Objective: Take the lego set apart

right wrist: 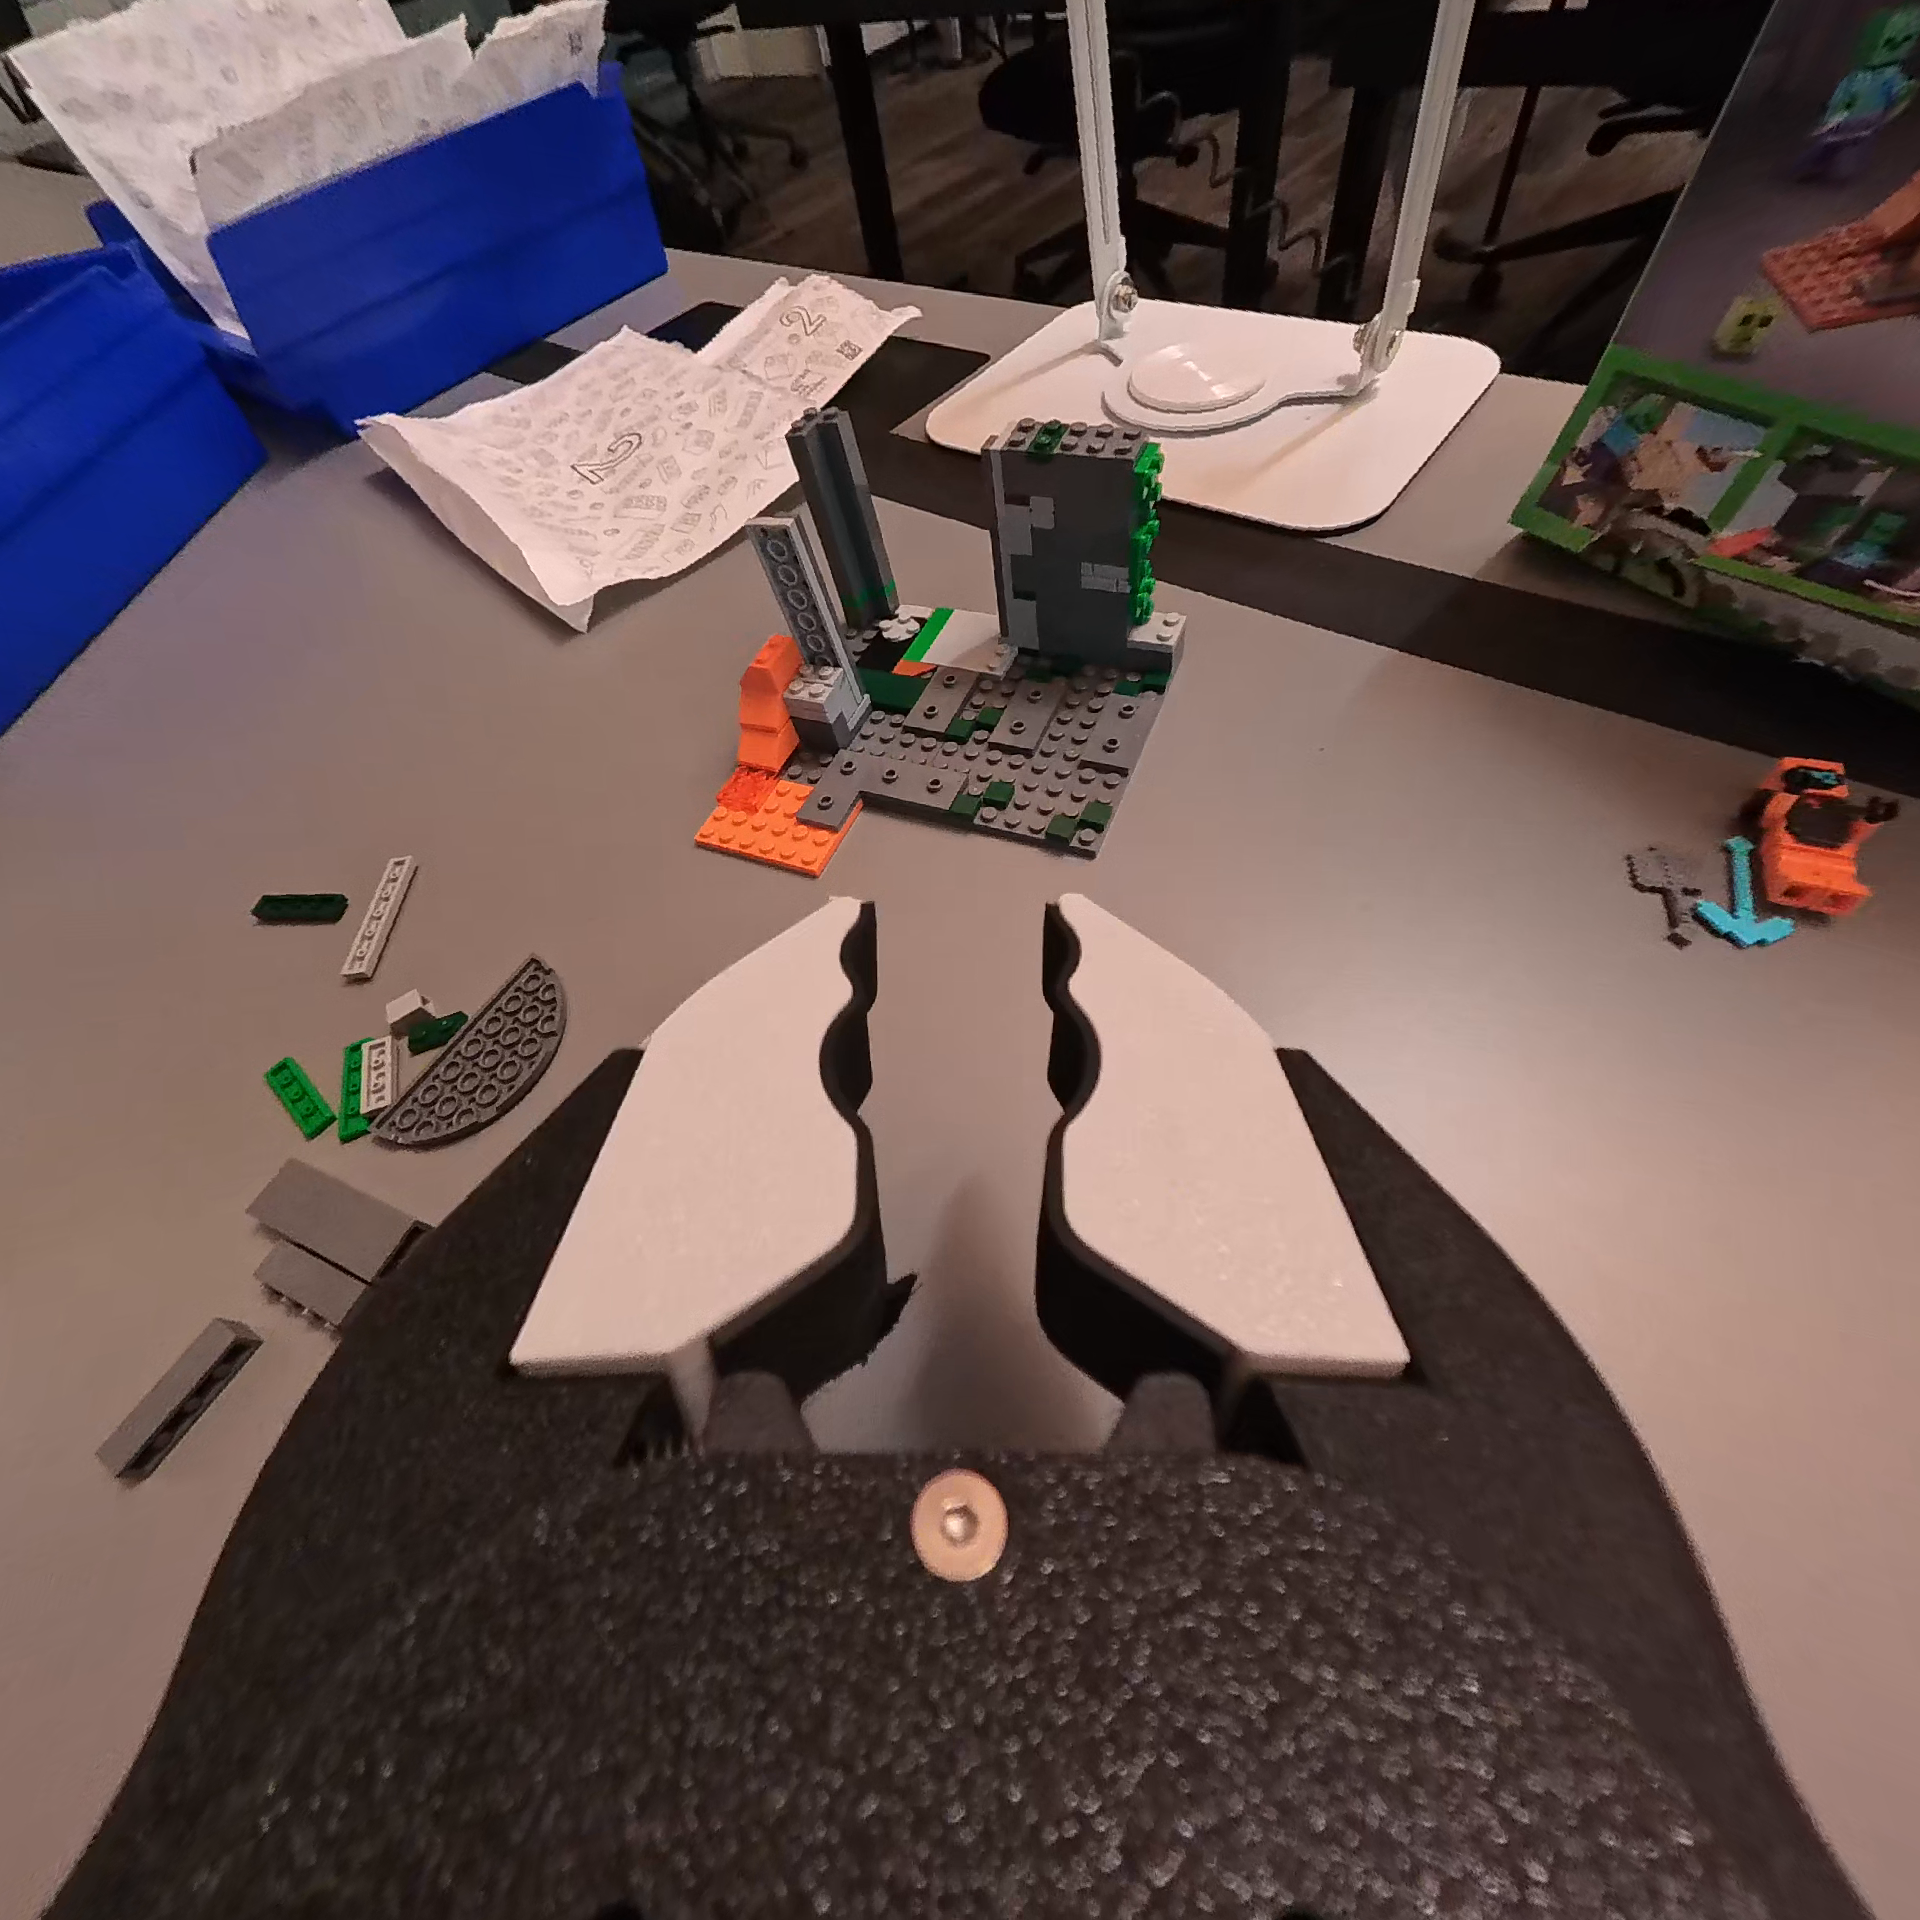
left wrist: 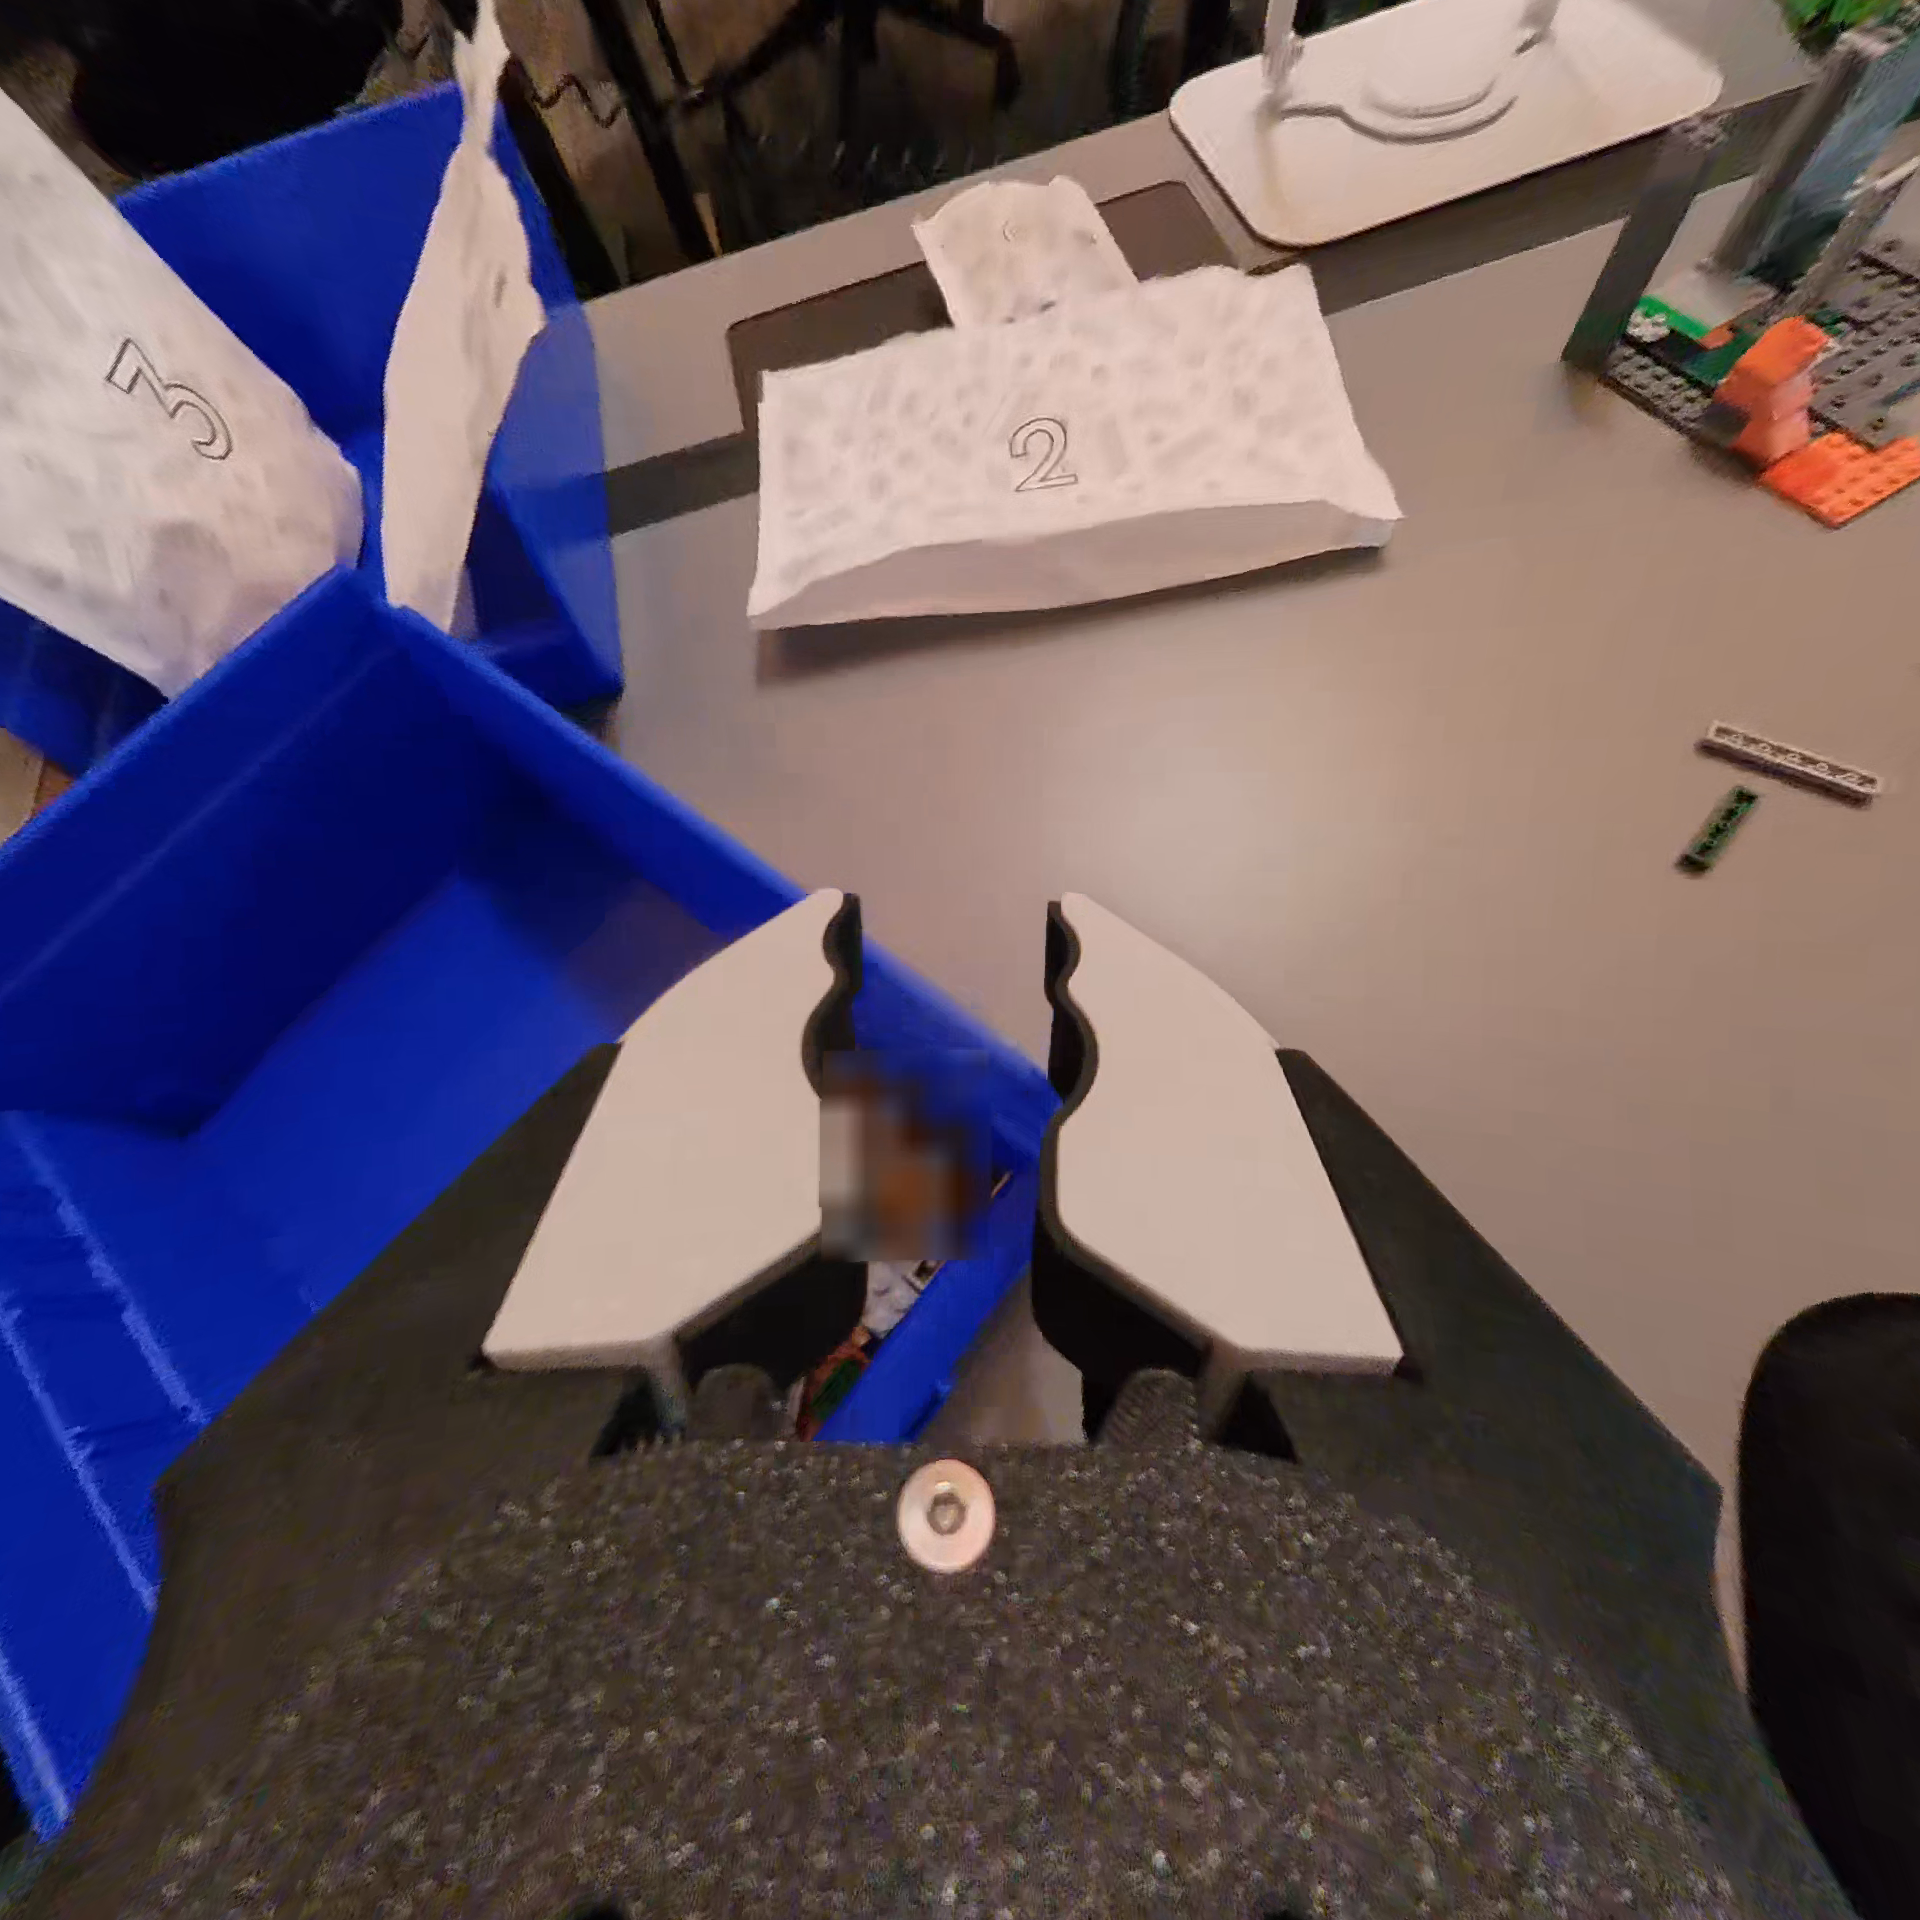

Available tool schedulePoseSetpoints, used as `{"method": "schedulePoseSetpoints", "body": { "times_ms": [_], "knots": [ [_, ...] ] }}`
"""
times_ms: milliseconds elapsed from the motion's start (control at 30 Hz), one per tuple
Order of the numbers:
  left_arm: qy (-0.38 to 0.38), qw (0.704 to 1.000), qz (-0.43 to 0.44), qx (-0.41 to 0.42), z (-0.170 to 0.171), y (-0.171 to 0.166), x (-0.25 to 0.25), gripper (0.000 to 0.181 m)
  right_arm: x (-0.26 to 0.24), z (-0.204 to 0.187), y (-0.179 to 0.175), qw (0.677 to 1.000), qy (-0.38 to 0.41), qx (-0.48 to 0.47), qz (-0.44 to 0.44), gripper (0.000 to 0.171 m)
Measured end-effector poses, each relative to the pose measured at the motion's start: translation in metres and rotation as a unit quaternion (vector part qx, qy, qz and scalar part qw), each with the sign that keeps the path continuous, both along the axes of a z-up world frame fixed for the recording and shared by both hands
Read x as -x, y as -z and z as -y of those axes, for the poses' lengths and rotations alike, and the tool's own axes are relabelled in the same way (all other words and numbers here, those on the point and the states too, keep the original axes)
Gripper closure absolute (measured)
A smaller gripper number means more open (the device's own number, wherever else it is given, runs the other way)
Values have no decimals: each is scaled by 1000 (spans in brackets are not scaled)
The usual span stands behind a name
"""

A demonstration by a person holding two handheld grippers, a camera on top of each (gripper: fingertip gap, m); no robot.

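Standing ahead of the right gripper (right wrist: 958, 914), lego set (right wrist: 966, 665), fingers parted, empty; left gripper (left wrist: 953, 914) likewise, over blue bin (left wrist: 312, 987)

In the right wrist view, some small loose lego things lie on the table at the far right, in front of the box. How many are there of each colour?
Orange figure: 1
Light blue tool: 1
Grey tool: 1
Total: 3
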State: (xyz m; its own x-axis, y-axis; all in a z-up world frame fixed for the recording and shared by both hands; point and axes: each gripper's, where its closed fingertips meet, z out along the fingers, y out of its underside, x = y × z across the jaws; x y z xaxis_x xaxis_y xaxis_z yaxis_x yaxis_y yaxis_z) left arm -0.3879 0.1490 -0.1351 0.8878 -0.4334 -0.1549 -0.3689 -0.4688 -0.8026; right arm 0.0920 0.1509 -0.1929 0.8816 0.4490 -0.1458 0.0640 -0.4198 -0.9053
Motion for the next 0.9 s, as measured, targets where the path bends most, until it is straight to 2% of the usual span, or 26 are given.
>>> {"method": "schedulePoseSetpoints", "body": {
  "times_ms": [133, 200, 267, 300, 433, 900],
  "knots": [
    [-24, 998, 4, 52, -3, 18, -7, 123, 0, 2, 1, 1000, -4, 1, 9, 141],
    [-69, 995, -9, 72, -9, 35, 5, 117, 0, 2, 2, 1000, -5, 2, 11, 141],
    [-100, 989, -36, 99, -14, 58, 17, 122, 0, 2, 3, 1000, -6, 6, 11, 141],
    [-91, 989, -13, 118, -13, 66, 9, 136, 0, 3, 4, 1000, -7, 8, 12, 141],
    [-137, 983, -69, 103, -14, 68, 8, 146, 0, 4, 6, 1000, -8, 12, 22, 142],
    [-65, 992, -76, 75, -25, 63, -87, 140, 1, 9, 8, 999, -18, 22, 27, 142]
  ]
}}
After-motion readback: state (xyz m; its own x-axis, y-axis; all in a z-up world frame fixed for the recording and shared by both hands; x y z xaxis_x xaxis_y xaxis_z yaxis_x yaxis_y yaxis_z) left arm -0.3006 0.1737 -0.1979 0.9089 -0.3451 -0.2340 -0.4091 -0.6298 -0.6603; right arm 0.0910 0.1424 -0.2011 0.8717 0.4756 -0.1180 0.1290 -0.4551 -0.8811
